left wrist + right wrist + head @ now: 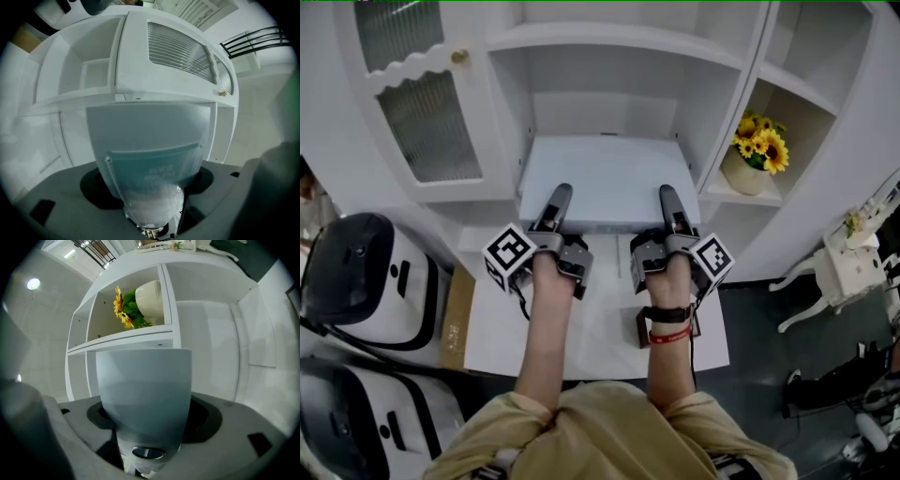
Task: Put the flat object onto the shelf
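The flat object (609,178) is a pale blue-grey folder-like sheet. It lies level, reaching into the lower middle opening of the white shelf unit (614,52). My left gripper (555,208) is shut on its near left edge and my right gripper (672,208) on its near right edge. In the left gripper view the flat object (150,136) runs out from between the jaws and shows a clear pocket with faint print. In the right gripper view the flat object (145,390) fills the middle in the same way, its far edge near the shelf front.
A pot of sunflowers (759,150) stands in the right-hand compartment. A ribbed glass door (427,122) closes the left side. Below my arms is a white table (600,328). Black-and-white machines (366,272) sit at the left, and a white chair (834,272) at the right.
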{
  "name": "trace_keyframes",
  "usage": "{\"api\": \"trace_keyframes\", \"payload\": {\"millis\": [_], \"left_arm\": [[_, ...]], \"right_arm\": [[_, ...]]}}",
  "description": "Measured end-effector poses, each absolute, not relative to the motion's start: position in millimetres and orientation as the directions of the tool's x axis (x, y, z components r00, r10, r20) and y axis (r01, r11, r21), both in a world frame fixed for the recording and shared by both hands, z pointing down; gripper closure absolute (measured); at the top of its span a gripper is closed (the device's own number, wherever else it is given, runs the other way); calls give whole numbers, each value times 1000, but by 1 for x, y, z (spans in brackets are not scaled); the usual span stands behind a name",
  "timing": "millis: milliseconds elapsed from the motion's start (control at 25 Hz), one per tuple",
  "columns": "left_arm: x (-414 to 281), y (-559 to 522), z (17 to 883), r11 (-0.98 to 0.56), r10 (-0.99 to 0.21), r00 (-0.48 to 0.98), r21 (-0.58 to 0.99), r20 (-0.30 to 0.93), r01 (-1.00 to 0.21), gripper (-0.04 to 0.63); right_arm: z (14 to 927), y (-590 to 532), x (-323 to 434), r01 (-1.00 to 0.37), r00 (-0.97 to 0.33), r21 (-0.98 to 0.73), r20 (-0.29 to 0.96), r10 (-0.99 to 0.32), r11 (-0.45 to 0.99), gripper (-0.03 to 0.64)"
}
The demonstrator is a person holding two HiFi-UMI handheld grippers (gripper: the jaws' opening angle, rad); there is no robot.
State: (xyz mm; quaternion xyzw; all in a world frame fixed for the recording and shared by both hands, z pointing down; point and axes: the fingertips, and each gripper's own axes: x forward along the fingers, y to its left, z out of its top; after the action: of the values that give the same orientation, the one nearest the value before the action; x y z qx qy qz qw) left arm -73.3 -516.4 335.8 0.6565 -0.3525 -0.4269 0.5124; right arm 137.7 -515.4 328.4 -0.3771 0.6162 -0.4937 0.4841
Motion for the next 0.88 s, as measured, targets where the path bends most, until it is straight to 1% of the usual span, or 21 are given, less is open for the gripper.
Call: {"api": "trace_keyframes", "payload": {"millis": [320,440,520,720,880], "left_arm": [[-73,-536,333,-236,-898,382,972,-216,-4,258],[-74,-541,332,-243,-896,386,970,-219,-13,250],[-73,-542,329,-260,-890,393,965,-230,-25,238],[-68,-535,323,-343,-859,433,935,-274,-89,195],[-68,-526,322,-376,-845,444,922,-299,-94,181]], "right_arm": [[326,-533,136,-21,-262,-970,-230,-937,244,255],[324,-538,134,-27,-289,-965,-241,-926,260,250],[321,-539,133,-20,-304,-959,-265,-915,284,236],[312,-536,132,-7,-342,-932,-340,-876,364,171],[311,-527,134,-16,-371,-916,-366,-853,400,155]]}}
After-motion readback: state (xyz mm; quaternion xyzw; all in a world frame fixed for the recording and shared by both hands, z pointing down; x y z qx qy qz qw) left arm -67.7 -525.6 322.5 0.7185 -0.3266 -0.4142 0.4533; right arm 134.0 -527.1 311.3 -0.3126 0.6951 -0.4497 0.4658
